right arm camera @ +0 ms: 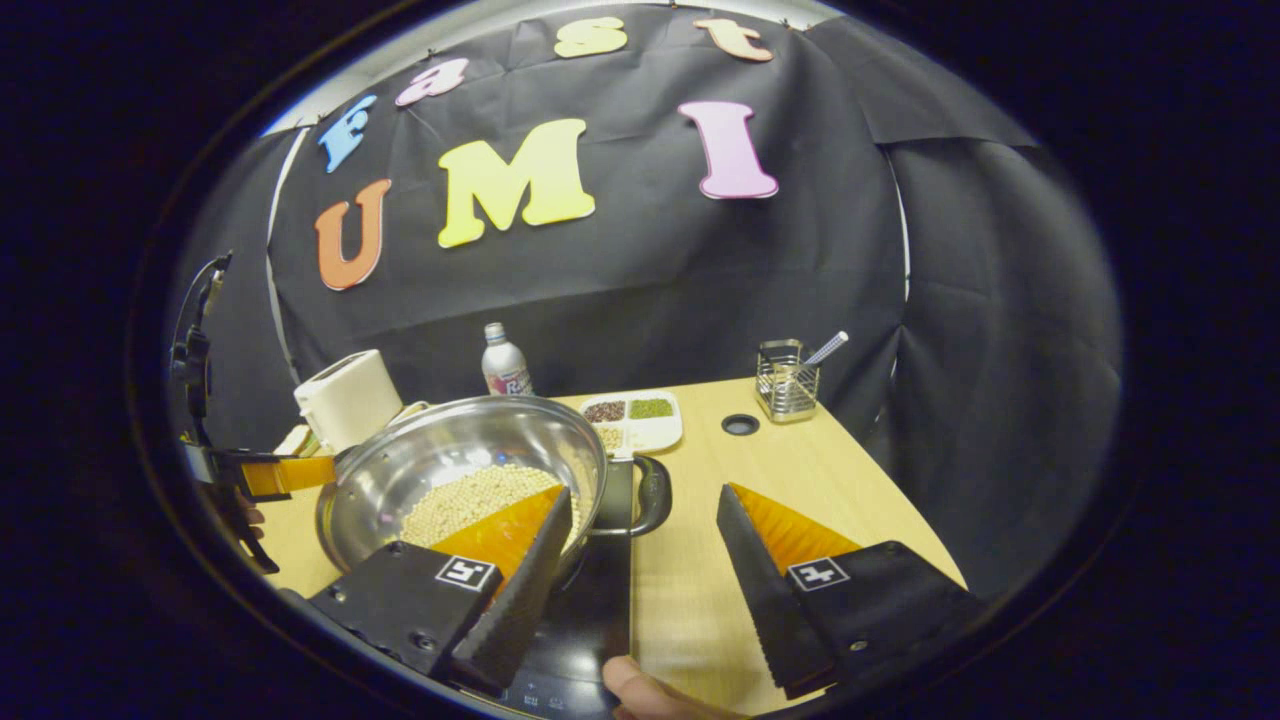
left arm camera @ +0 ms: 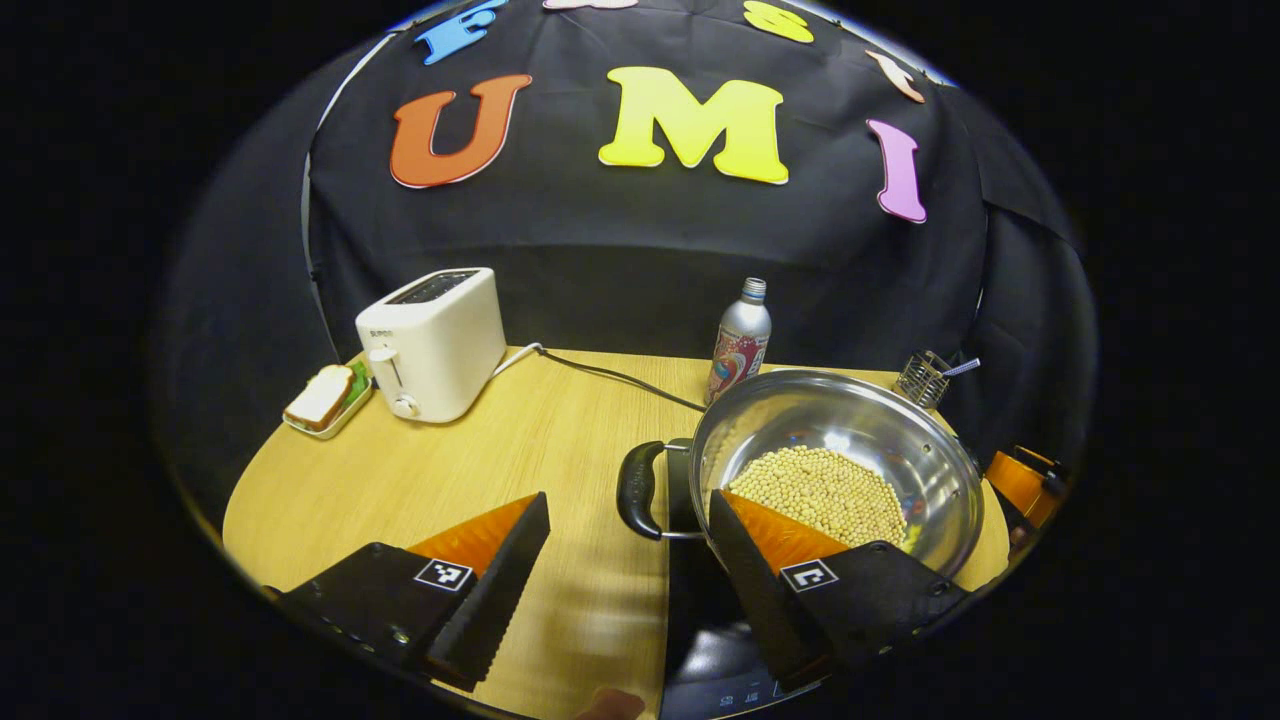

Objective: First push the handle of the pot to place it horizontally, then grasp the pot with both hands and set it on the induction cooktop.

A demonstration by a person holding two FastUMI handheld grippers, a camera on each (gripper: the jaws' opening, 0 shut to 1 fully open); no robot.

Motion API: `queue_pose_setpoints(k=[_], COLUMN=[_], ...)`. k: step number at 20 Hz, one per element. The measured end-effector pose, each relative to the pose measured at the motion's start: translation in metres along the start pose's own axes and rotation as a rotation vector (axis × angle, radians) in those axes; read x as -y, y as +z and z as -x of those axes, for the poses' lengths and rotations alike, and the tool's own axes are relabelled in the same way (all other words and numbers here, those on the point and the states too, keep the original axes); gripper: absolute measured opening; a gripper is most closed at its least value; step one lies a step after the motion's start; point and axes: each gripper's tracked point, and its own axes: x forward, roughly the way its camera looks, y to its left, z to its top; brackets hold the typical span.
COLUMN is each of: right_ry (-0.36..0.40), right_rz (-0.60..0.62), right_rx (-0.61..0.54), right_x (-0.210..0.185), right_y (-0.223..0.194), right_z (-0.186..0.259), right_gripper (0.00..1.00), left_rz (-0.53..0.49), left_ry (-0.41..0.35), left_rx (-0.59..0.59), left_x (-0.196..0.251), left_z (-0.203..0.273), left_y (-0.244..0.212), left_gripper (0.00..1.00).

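Pot (left arm camera: 850, 450) sits on the black cooktop (left arm camera: 700, 640), steel bowl holding a heap of pale beans (left arm camera: 820, 490). Seen also in the right gripper view: pot (right arm camera: 450, 460) on the cooktop (right arm camera: 590, 610), beans (right arm camera: 470, 495) piled toward its near side.

Left gripper (left arm camera: 630, 545) spread wide, gripping nothing. Straddles the pot's black loop handle (left arm camera: 637, 490): one finger over bare table beside the pot, the other over the pot's near rim. Contact with the rim cannot be told.

Right gripper (right arm camera: 645, 535) likewise spread wide, gripping nothing. Straddles the pot's other loop handle (right arm camera: 650, 495): one finger across the pot's rim, the other over bare table (right arm camera: 800, 470) beside the pot.

Both handles lie level, one at each side of the pot.

Beyond the pot, bottle (left arm camera: 741, 338) upright, just behind the rim. White toaster (left arm camera: 432, 343) well off from the pot, its cord (left arm camera: 600, 372) running toward the pot. Sandwich on a small tray (left arm camera: 325, 398) beside the toaster. Wire holder (left arm camera: 922, 377) behind the pot.

Right gripper view: divided dish of beans (right arm camera: 632, 420) just behind the pot, round hole in the table (right arm camera: 740, 424) past it, fingertip (right arm camera: 630, 680) near the cooktop's front edge.
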Motion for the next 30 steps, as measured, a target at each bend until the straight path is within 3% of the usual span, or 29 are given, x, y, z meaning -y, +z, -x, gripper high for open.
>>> queue_pose_setpoints(k=[8,14,17,21,30], right_ry=[-0.005,-0.005,-0.030,-0.033,-0.033], right_rz=[0.075,0.093,0.104,0.093,0.092], right_rx=[0.110,0.231,0.301,0.373,0.549], right_x=[-0.027,-0.047,-0.049,-0.056,-0.072], right_y=[0.008,0.020,0.028,0.042,0.077], right_z=[0.088,0.169,0.211,0.266,0.373], right_gripper=[0.92,0.92,1.00,1.00,1.00], left_rz=[-0.005,-0.041,-0.091,-0.126,-0.086], left_ry=[-0.022,0.043,0.055,0.080,0.074], left_rx=[0.133,0.270,0.321,0.399,0.568], left_x=[0.002,-0.006,0.000,0.003,-0.005], left_z=[0.095,0.178,0.214,0.270,0.375], left_y=[0.005,0.007,0.008,0.016,0.031], left_gripper=[0.96,0.95,0.96,0.95,0.95])
